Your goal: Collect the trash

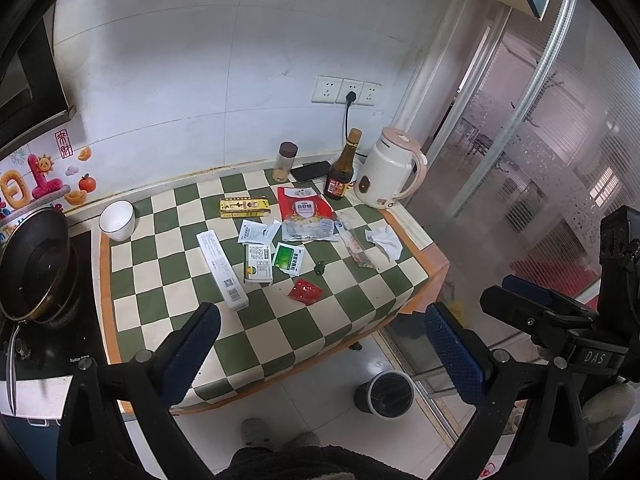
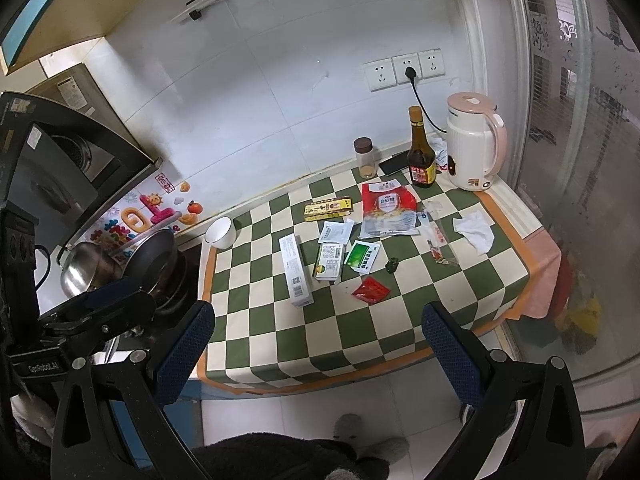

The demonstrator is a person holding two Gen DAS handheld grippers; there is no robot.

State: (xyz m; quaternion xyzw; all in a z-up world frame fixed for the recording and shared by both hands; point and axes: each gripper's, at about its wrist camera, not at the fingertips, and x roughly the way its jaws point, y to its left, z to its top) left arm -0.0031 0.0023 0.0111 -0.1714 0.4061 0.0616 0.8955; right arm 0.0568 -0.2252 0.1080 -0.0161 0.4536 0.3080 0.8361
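Trash lies on a green-and-white checked table (image 1: pixel 280 332) (image 2: pixel 360 344): a long white box (image 1: pixel 222 266) (image 2: pixel 295 270), a yellow box (image 1: pixel 245 208) (image 2: pixel 328 208), a red-and-clear bag (image 1: pixel 306 216) (image 2: pixel 387 210), small sachets (image 1: pixel 289 257) (image 2: pixel 363 257), a red packet (image 1: pixel 306 290) (image 2: pixel 371 289) and a crumpled tissue (image 1: pixel 384 240) (image 2: pixel 475 230). A dark bin (image 1: pixel 386 394) stands on the floor below the table's near right corner. My left gripper (image 1: pixel 320 344) and right gripper (image 2: pixel 318 344) are both open and empty, held above the near edge.
A white bowl (image 1: pixel 117 221) (image 2: pixel 220 232), jar (image 1: pixel 286 162), dark bottle (image 1: pixel 342 170) (image 2: pixel 420 156), phone (image 1: pixel 312 171) and pink-white kettle (image 1: pixel 390 174) (image 2: pixel 474 144) stand at the table's back. A pan (image 1: pixel 34 268) (image 2: pixel 156 256) sits on the stove at left. Glass door at right.
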